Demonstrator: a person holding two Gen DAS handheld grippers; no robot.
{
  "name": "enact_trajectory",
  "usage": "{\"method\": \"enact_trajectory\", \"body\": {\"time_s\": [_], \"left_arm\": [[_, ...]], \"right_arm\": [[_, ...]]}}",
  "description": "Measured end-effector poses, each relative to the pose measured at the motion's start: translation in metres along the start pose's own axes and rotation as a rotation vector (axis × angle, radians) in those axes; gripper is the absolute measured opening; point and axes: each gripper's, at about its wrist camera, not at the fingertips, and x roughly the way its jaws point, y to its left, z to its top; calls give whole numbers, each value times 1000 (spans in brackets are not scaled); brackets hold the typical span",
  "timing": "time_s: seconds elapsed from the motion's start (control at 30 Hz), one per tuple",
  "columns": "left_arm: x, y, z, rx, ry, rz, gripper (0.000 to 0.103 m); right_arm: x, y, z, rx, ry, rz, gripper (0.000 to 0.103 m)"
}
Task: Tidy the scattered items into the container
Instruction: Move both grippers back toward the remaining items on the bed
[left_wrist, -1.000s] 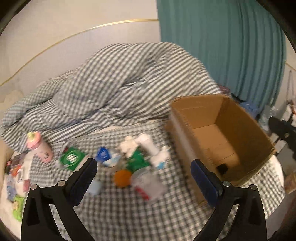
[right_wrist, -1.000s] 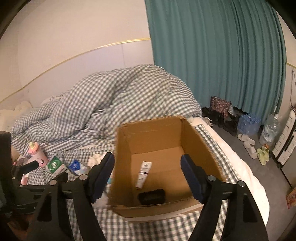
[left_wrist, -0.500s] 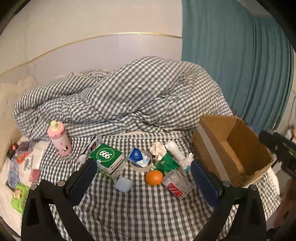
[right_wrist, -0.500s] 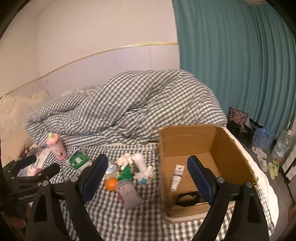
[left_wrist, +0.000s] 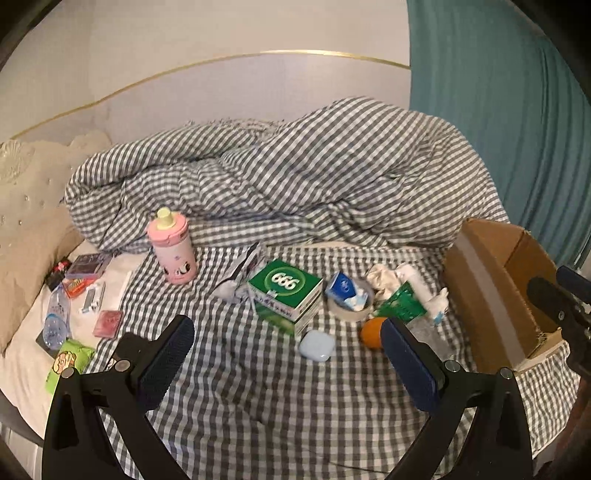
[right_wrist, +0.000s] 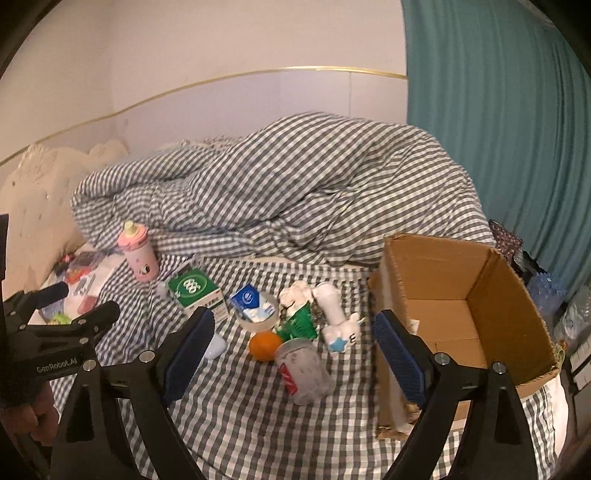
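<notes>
A: Left gripper (left_wrist: 286, 354), right gripper (right_wrist: 293, 345)?
B: Both released, empty; the right's jaws have just been widening.
A: Items?
B: Round orange fruit (right_wrist: 265, 345) among clutter on checked sheet, left of brown cardboard box (right_wrist: 476, 314).

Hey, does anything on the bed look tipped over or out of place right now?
Yes. The clear plastic cup lies on its side beside the orange, and the white bottle also lies flat, while the pink bottle stands upright.
</notes>
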Motion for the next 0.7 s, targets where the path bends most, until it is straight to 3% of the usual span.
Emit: {"method": "enact_trajectory", "body": {"time_s": [0.7], "left_arm": [[89,3,-27,-1,125,-28,103]], "right_arm": [[87,4,-35,-47,188,2,89]]}}
